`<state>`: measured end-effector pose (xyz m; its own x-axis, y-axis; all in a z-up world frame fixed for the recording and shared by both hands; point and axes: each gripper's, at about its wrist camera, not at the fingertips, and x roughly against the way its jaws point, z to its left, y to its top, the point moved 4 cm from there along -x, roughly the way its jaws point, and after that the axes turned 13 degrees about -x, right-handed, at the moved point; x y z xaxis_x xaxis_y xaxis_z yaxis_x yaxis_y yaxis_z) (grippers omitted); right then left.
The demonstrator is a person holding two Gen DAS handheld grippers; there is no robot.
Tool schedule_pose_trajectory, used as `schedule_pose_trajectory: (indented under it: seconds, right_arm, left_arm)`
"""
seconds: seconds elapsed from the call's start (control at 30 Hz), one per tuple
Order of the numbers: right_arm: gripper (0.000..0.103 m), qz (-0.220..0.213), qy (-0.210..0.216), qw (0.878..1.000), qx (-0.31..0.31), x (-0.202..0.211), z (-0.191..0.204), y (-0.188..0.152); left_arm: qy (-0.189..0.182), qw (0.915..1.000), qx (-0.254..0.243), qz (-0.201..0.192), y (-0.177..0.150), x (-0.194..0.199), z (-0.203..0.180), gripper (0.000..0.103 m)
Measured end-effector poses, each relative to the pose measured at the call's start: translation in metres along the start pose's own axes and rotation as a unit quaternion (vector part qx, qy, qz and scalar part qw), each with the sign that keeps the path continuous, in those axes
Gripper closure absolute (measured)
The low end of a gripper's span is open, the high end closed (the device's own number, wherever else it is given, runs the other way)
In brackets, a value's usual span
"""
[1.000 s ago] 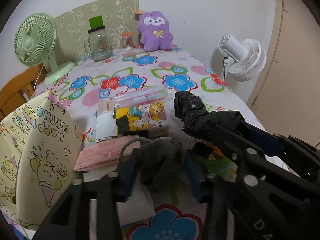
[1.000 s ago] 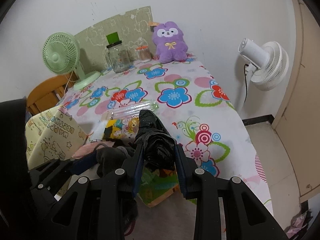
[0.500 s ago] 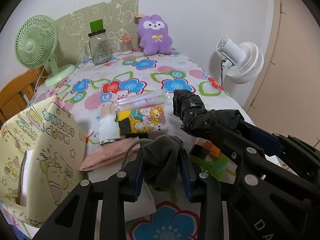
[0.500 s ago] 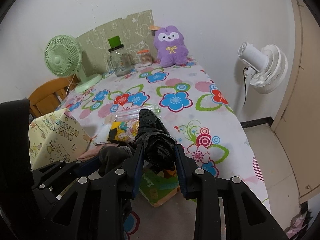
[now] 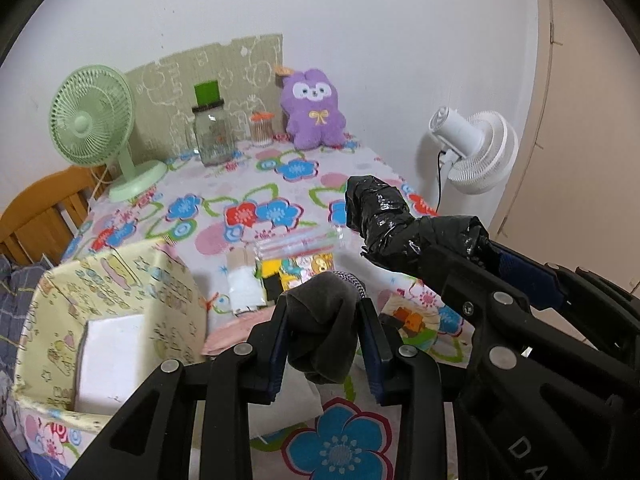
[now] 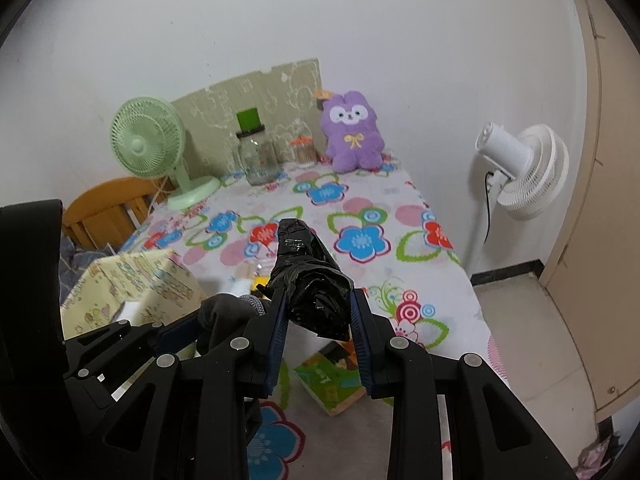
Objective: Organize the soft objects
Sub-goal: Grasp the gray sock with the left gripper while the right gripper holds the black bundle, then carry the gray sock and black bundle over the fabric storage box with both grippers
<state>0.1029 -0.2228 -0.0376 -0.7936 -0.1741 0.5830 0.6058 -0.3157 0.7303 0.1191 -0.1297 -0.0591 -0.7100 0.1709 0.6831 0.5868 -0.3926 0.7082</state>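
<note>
My left gripper (image 5: 326, 320) is shut on a dark grey sock (image 5: 322, 328) and holds it above the table's near end. My right gripper (image 6: 318, 312) is shut on a roll of black plastic bag (image 6: 310, 280), also held up in the air; it shows in the left wrist view (image 5: 384, 220) to the right of the sock. A yellow cartoon-print fabric box (image 5: 108, 320) stands open at the left, with a white block inside. A purple plush toy (image 5: 312, 114) sits at the far end by the wall.
A floral tablecloth (image 5: 248, 184) covers the table. On it lie a pink pack (image 5: 232, 330), a cartoon packet (image 5: 304, 268), a clear tube pack and a green booklet (image 6: 332, 384). A green fan (image 5: 94, 120), a glass jar (image 5: 212, 136), a white fan (image 5: 476, 148) and a wooden chair stand around.
Both grippers have risen with their loads. The left gripper closed onto the sock and lifted it off the table. The fabric box's open inside now shows.
</note>
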Motion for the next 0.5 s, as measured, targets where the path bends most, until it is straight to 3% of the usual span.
schedule_pose_trajectory:
  seconds: [0.5]
  right_arm:
    - [0.069, -0.031, 0.031, 0.999, 0.024, 0.042, 0.040, 0.016]
  left_arm:
    - [0.028, 0.9991, 0.003, -0.032, 0.010, 0.049, 0.026, 0.070]
